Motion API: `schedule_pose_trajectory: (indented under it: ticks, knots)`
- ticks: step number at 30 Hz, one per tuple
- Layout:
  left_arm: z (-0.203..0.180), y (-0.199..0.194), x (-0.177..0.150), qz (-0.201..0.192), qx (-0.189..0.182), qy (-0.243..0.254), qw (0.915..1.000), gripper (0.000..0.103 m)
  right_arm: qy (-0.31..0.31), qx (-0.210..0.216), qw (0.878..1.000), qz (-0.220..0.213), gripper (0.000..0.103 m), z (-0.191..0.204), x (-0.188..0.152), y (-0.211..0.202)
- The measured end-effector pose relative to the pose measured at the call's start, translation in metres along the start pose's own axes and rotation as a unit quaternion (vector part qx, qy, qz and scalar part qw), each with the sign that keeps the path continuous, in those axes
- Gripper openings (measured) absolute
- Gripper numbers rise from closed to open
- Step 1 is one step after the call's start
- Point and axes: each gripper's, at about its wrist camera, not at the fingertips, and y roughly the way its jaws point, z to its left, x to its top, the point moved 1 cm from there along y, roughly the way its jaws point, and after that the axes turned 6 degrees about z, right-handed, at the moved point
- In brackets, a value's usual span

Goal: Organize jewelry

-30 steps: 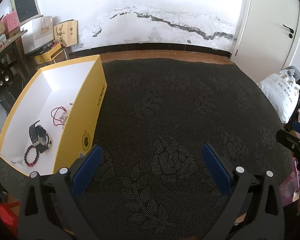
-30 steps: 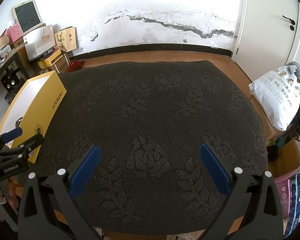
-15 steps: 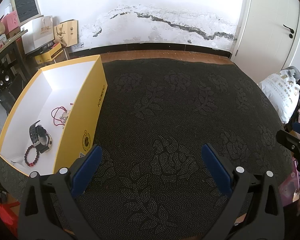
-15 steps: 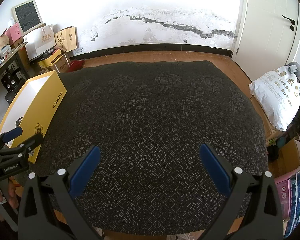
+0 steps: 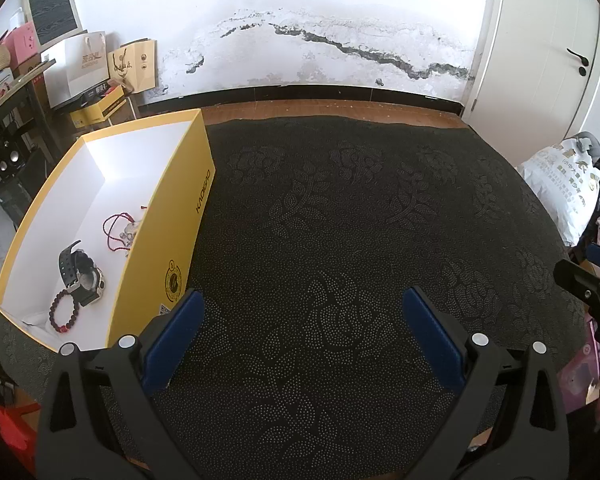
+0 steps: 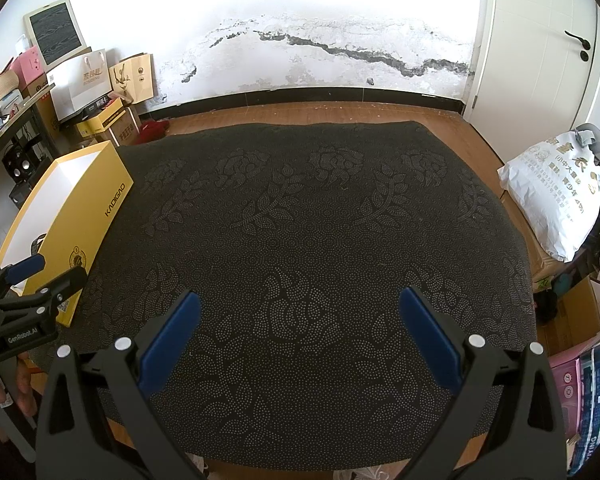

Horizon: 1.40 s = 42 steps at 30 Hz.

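A yellow box (image 5: 162,236) with a white inside stands at the left of the dark patterned mat (image 5: 340,240). In it lie a black watch (image 5: 80,274), a dark red bead bracelet (image 5: 63,314) and a red cord necklace (image 5: 120,230). My left gripper (image 5: 300,312) is open and empty over the mat, just right of the box. My right gripper (image 6: 298,312) is open and empty over the mat's near part. The box also shows in the right wrist view (image 6: 88,220), with the left gripper (image 6: 40,274) beside it.
A white sack (image 6: 556,196) lies on the floor at the right, with pink packages (image 6: 588,392) below it. Paper bags and cartons (image 5: 96,68) stand against the back wall at the left. A white door (image 5: 548,40) is at the back right.
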Motion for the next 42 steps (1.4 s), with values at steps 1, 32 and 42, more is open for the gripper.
schedule_pose_trajectory:
  ticks: [1, 32, 42]
  knots:
    - [0.0000, 0.0001, 0.0000, 0.000, -0.001, 0.000, 1.0000, 0.097, 0.000, 0.000, 1.000, 0.000, 0.096, 0.0003, -0.0001, -0.0001]
    - [0.0006, 0.0017, 0.0012, 0.006, -0.003, -0.007, 1.0000, 0.097, 0.001, 0.000, 1.000, -0.001, 0.096, 0.0000, -0.0011, 0.0005]
    - [0.0002, 0.0044, 0.0014, 0.018, -0.001, -0.004, 0.9998, 0.097, 0.001, 0.000, 1.000, -0.001, 0.096, 0.0004, -0.0014, 0.0007]
